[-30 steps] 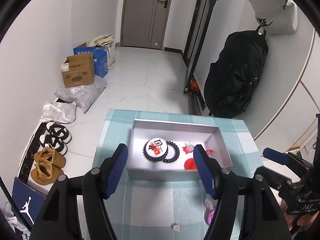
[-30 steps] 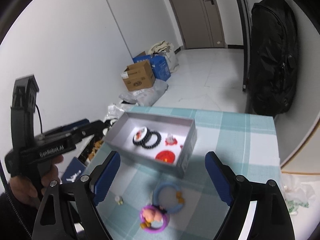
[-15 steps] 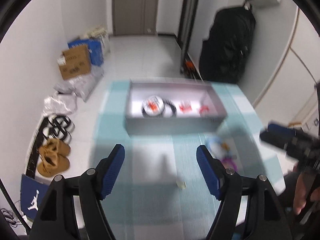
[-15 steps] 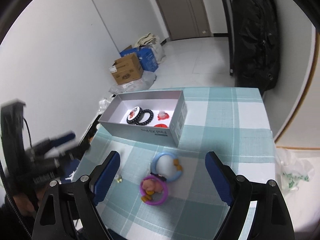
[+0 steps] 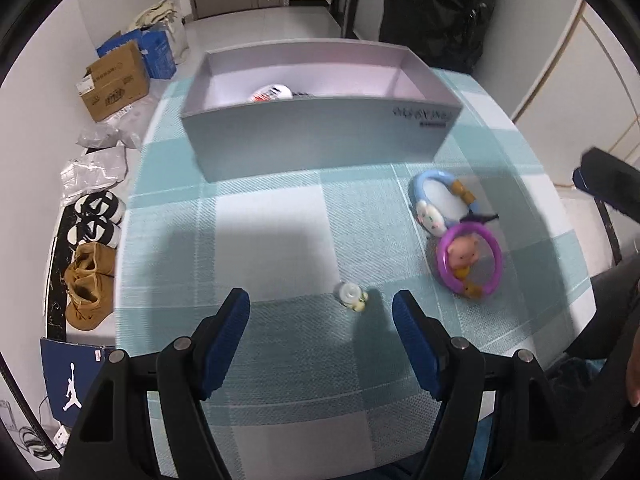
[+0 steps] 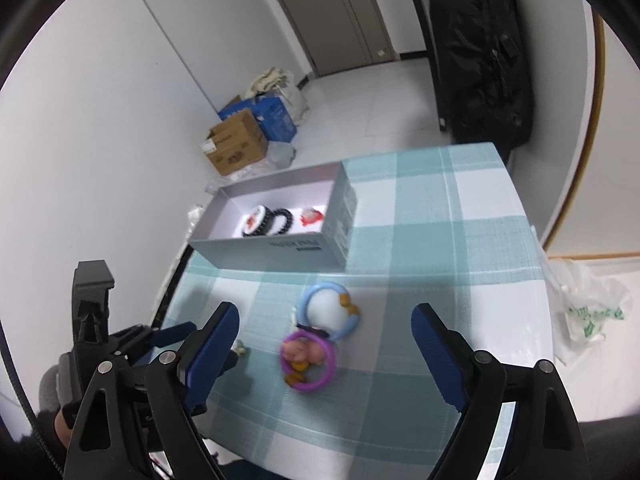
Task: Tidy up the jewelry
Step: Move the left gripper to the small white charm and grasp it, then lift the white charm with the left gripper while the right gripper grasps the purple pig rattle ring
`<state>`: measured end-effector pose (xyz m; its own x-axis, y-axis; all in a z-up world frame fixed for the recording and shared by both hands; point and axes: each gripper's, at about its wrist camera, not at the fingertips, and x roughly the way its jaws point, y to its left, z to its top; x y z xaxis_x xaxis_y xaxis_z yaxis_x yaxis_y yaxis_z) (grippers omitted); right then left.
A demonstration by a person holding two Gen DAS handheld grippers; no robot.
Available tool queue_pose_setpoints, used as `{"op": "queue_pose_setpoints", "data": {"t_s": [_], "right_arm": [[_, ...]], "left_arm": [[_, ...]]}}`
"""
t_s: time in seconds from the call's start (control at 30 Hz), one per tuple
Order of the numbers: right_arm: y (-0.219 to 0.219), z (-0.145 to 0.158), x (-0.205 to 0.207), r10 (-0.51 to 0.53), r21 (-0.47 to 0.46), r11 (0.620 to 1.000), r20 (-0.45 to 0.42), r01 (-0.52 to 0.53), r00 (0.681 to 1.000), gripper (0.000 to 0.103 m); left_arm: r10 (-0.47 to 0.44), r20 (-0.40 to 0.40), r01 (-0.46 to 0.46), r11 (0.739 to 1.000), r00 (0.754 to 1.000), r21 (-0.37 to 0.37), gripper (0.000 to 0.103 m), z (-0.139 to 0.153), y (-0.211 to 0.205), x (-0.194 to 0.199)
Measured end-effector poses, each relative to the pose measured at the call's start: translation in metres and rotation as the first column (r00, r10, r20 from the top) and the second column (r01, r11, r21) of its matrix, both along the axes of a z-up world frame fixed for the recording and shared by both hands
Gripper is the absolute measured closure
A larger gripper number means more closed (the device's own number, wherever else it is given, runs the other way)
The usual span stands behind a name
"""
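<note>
Both pairs of jaws stand spread with nothing between the pads. The left gripper (image 5: 321,307) points steeply down at the checked teal tablecloth (image 5: 280,220), and a small white-and-yellow charm (image 5: 352,295) lies on the cloth just ahead of its fingertips, nearer the right-hand pad. The right gripper (image 6: 325,318) hangs over the near part of the table with two bangles ahead of it: a purple bangle with a pig figure (image 6: 307,360) and, touching it on the far side, a light blue bangle (image 6: 330,311). Beyond them a grey open-topped box (image 6: 280,248) sits near the table's far left corner; inside lie a black beaded bracelet (image 6: 280,220), a white-and-red round piece (image 6: 253,221) touching it, and a red item (image 6: 311,216). The cloth to the right of the box and bangles is bare out to the table's right edge. The charm lies well in from the left edge, with open cloth between it and the box.
</note>
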<state>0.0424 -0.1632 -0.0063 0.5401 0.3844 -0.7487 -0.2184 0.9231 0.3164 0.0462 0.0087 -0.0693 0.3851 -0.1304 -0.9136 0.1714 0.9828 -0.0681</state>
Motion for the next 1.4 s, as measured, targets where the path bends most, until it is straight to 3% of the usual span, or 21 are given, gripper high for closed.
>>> {"op": "queue_pose_setpoints", "data": {"t_s": [0.07, 0.13, 0.27, 0.33, 0.43, 0.57, 0.9, 1.13, 1.23, 1.4], "right_arm": [[-0.004, -0.002, 0.002, -0.015, -0.014, 1.000, 0.001, 0.015, 1.000, 0.015], [-0.009, -0.003, 0.004, -0.032, -0.006, 0.999, -0.004, 0.032, 0.999, 0.015], [-0.013, -0.006, 0.007, -0.047, 0.016, 0.999, -0.024, 0.048, 0.999, 0.015], [-0.011, -0.009, 0.010, -0.041, 0.006, 0.999, -0.033, 0.042, 0.999, 0.015], [-0.008, -0.011, 0.011, -0.035, -0.005, 0.999, -0.041, 0.035, 0.999, 0.015], [-0.011, -0.012, 0.011, -0.029, 0.023, 0.999, -0.050, 0.030, 0.998, 0.015], [-0.008, -0.029, 0.013, 0.005, 0.034, 0.999, -0.137, 0.000, 0.991, 0.015], [0.032, -0.055, 0.005, 0.150, -0.066, 0.984, -0.191, -0.165, 0.970, 0.016], [0.049, -0.061, 0.000, 0.188, -0.141, 0.967, -0.172, -0.213, 0.967, 0.017], [0.067, -0.067, -0.002, 0.222, -0.219, 0.943, -0.142, -0.249, 0.965, 0.029]], "left_arm": [[-0.015, 0.006, 0.015, 1.000, 1.000, 0.018, 0.035, -0.001, -0.005, -0.002], [-0.023, 0.018, 0.022, 0.999, 1.000, 0.041, 0.048, 0.000, -0.007, -0.004], [-0.040, 0.026, 0.038, 0.997, 0.999, 0.073, 0.053, -0.002, -0.012, -0.005], [-0.050, 0.017, 0.049, 0.996, 0.999, 0.074, 0.077, -0.006, -0.012, -0.004], [-0.078, 0.005, 0.077, 0.995, 0.997, 0.057, 0.092, -0.006, -0.015, -0.005], [-0.086, 0.000, 0.086, 0.994, 0.996, 0.067, 0.092, -0.005, -0.015, -0.004], [-0.043, 0.023, 0.043, 0.999, 0.999, -0.018, 0.095, 0.011, -0.005, 0.001], [0.029, 0.071, -0.023, 0.997, 0.997, -0.076, 0.095, 0.029, 0.006, 0.005], [0.042, 0.099, -0.032, 0.995, 0.994, -0.097, 0.095, 0.037, 0.010, 0.004], [0.077, 0.103, -0.064, 0.990, 0.992, -0.129, 0.095, 0.041, 0.025, 0.007]]}}
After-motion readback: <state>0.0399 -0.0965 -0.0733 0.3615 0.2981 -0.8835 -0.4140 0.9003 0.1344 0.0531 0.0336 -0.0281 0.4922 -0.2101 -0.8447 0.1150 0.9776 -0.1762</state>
